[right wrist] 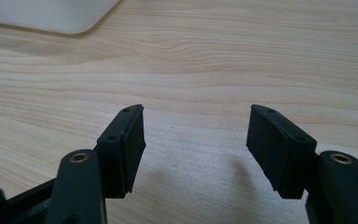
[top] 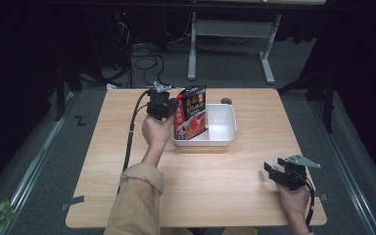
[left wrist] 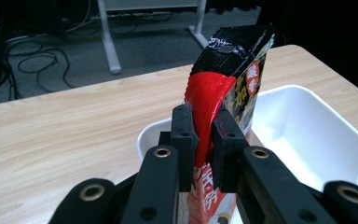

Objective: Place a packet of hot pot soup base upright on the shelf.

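A red and black snack packet (top: 191, 117) stands upright in the left end of a white bin (top: 225, 128) near the table's far middle. My left gripper (top: 169, 107) is shut on the packet's left edge. In the left gripper view the two jaws pinch the red side of the packet (left wrist: 223, 79) over the bin (left wrist: 307, 135). My right gripper (top: 274, 171) rests low over the table's near right corner, jaws wide apart. In the right gripper view its fingertips (right wrist: 128, 140) hold nothing, and bare wood lies between them.
The wooden table (top: 200, 186) carries the bin, whose right half holds nothing. A small dark round thing (top: 225, 101) lies just behind the bin. The bin's corner (right wrist: 51, 16) appears at the top left of the right gripper view. Cables and table legs stand beyond the far edge.
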Available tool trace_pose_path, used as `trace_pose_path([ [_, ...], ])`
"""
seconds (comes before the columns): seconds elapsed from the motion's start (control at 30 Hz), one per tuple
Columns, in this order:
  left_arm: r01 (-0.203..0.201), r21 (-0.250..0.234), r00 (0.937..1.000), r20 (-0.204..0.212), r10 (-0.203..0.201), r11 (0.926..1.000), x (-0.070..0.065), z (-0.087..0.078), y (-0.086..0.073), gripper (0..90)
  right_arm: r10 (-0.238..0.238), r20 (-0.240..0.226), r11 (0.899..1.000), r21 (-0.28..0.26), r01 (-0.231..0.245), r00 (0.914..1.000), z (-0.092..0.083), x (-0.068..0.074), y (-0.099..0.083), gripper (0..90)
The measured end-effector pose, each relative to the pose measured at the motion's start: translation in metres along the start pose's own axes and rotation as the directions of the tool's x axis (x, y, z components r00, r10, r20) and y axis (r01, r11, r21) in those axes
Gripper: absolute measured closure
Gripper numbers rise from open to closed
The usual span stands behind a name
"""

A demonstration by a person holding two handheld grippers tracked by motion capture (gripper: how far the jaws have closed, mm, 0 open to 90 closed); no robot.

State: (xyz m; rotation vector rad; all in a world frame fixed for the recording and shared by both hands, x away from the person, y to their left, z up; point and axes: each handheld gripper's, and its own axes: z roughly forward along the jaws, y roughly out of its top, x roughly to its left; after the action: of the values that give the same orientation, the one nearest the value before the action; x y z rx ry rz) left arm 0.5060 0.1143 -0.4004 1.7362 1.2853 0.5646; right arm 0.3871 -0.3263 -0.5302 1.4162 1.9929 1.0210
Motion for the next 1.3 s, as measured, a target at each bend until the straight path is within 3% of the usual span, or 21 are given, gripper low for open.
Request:
trace_pose_path([
  [0.1, 0.025, 0.005, 0.9996, -0.012, -0.025, 0.9997, 0.008, 0.0, -0.008, 81.4, -0.001, -0.001, 1.0, 0.0, 0.001, 1.0, 0.0, 0.0, 0.0, 37.7],
  [0.2, 0.043, 0.0, 0.999, 0.014, -0.043, 0.9991, 0.013, -0.001, -0.011, 80.8, -0.005, 0.001, 1.0, 0.001, 0.005, 1.0, 0.0, 0.0, 0.0, 37.7],
  [0.57, 0.053, -0.003, 0.9984, 0.019, -0.053, 0.9986, 0.014, -0.001, -0.014, 74.6, 0.002, -0.001, 1.0, -0.001, -0.002, 1.0, 0.0, -0.001, 0.0, 37.6],
  [0.7, 0.048, -0.002, 0.9984, 0.031, -0.048, 0.9988, 0.016, -0.003, -0.015, 69.4, 0.003, -0.002, 1.0, -0.001, -0.003, 1.0, 0.0, -0.001, 0.0, 37.6],
  [1.0, 0.036, -0.027, 0.9993, 0.012, -0.035, 0.999, 0.015, -0.019, -0.013, 48.9, 0.015, -0.003, 1.0, -0.003, -0.015, 0.9999, 0.0, -0.001, 0.0, 37.5],
  [1.17, -0.018, -0.03, 0.9998, 0.001, 0.018, 0.9994, 0.012, -0.03, -0.014, 45.8, 0.015, -0.002, 1.0, -0.003, -0.015, 0.9999, 0.0, -0.001, 0.0, 37.5],
  [1.3, -0.004, -0.057, 0.9999, 0.013, 0.005, 0.9984, 0.013, -0.037, -0.016, 45.4, 0.017, -0.002, 1.0, -0.005, -0.017, 0.9999, 0.0, -0.002, 0.0, 37.5],
])
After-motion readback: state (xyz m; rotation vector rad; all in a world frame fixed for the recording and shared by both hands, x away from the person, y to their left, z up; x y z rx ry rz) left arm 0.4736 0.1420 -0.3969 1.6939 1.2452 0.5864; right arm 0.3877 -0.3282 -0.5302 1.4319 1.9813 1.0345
